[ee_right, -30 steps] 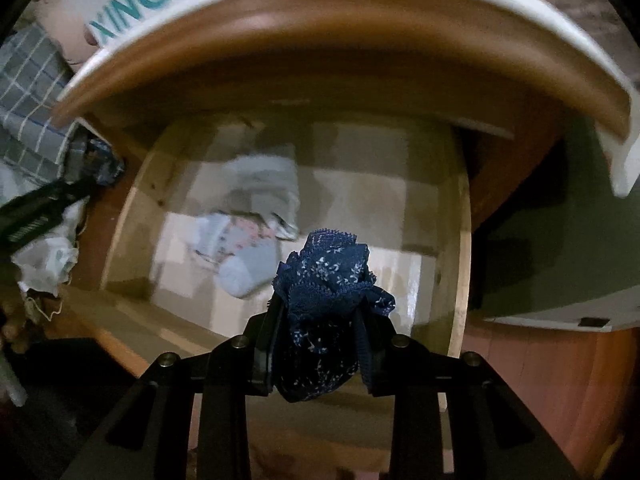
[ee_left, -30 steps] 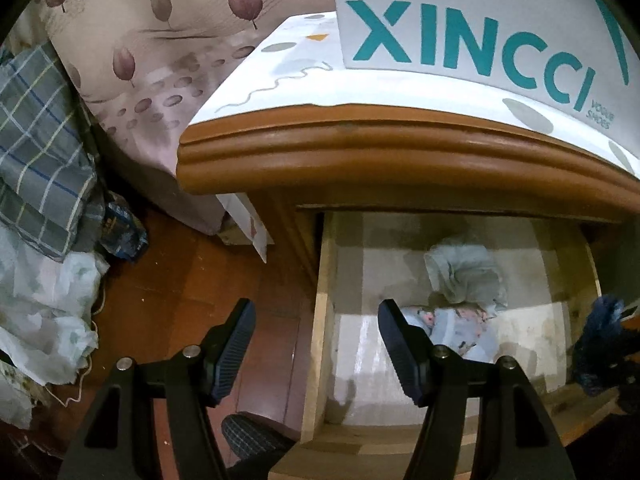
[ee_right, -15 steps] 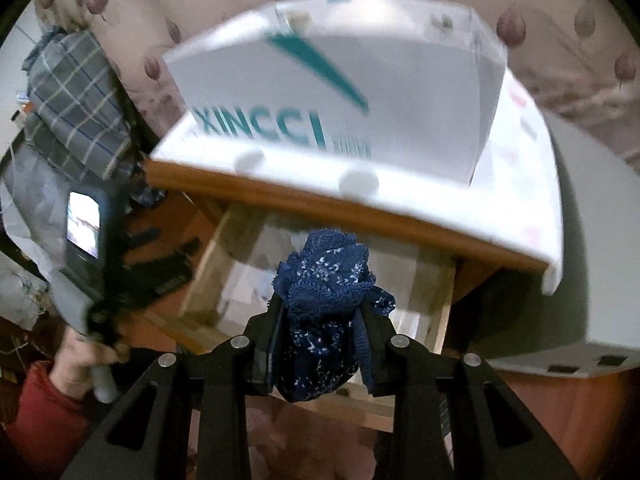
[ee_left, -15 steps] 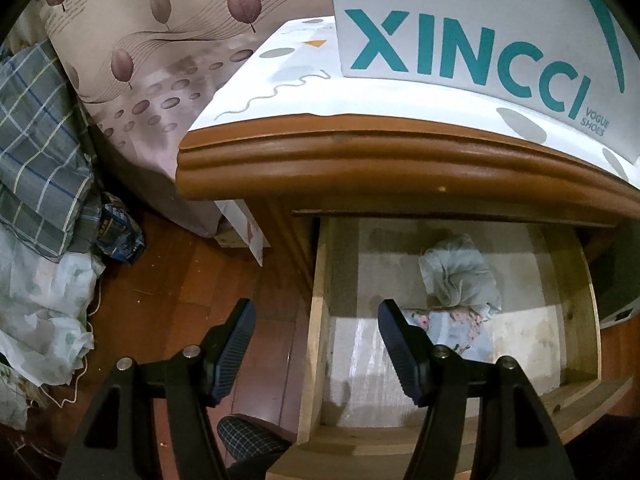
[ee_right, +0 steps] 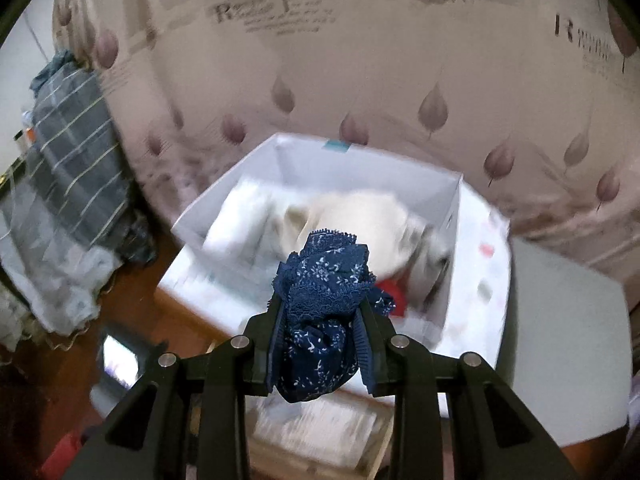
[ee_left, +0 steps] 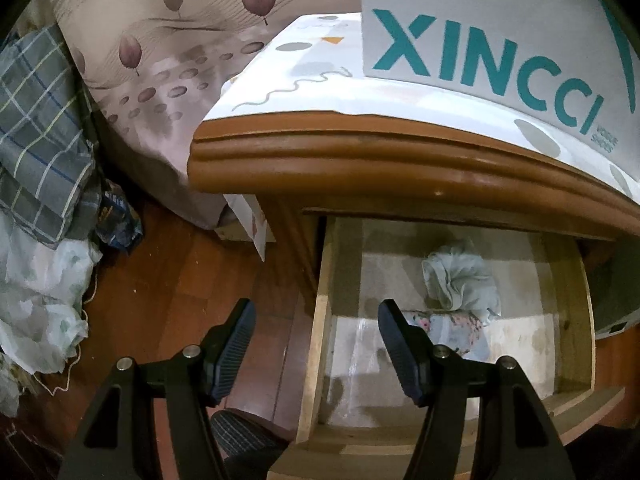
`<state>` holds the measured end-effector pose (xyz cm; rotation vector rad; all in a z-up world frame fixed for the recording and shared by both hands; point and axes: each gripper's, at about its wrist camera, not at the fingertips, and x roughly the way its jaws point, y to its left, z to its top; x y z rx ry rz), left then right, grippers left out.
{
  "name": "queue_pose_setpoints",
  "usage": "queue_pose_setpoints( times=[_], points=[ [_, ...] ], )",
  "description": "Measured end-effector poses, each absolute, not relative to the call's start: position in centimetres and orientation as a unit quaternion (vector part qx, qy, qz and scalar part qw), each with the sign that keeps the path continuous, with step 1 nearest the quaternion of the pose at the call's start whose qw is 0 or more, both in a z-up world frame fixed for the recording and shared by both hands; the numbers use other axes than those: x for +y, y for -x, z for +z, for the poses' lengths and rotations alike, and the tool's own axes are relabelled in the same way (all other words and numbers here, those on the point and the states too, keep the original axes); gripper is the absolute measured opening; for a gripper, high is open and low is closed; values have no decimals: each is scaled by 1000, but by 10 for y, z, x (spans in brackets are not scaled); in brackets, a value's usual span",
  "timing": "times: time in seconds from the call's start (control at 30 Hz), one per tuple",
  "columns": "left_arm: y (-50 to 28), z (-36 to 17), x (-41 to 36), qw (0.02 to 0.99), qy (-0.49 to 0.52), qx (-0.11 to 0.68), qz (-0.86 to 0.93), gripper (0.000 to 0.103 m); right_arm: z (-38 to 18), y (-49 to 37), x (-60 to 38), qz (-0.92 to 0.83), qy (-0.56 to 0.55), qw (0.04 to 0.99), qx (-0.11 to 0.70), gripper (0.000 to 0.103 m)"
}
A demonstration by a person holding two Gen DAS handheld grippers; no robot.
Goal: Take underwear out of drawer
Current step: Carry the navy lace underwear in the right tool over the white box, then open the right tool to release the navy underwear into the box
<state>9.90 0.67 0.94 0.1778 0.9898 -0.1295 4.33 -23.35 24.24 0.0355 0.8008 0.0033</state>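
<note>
My right gripper [ee_right: 320,312] is shut on navy lace underwear with small white flowers [ee_right: 324,280], held high over the nightstand, in front of an open white shoe box [ee_right: 368,168]. The wooden drawer [ee_left: 320,320] stands pulled open under the nightstand top. Inside it lie a pale grey-green bunched garment [ee_left: 460,280] and a light floral garment [ee_left: 456,328]. My left gripper [ee_left: 316,340] is open and empty, hovering over the drawer's left side wall, one finger above the floor, the other above the drawer.
The white XINCCI shoe box [ee_left: 480,48] sits on the nightstand top [ee_left: 360,160]; it holds white and red cloth [ee_right: 360,216]. A leaf-print bed cover [ee_left: 160,60], a plaid cloth [ee_left: 36,120] and pale fabric [ee_left: 36,300] lie left, over the wooden floor [ee_left: 168,280].
My right gripper has risen out of the drawer with the navy underwear, up above the shoe box. My left gripper has stayed nearly still, pulling back slightly.
</note>
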Motion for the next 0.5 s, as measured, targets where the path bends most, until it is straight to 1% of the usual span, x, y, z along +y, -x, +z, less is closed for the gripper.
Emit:
queue_pose_setpoints(
  times=[0.23,0.4,0.5],
  points=[
    [-102,9,9,873,-72,479,-59,65,243,-109,-236,-13,-5,917,398,29],
    [-103,8,11,872,-71,480,-58,65,230,-139,-223,-6,-4,914,405,29],
    [-103,8,11,873,-69,480,-57,65,219,-156,-218,-5,0,911,413,31]
  ],
)
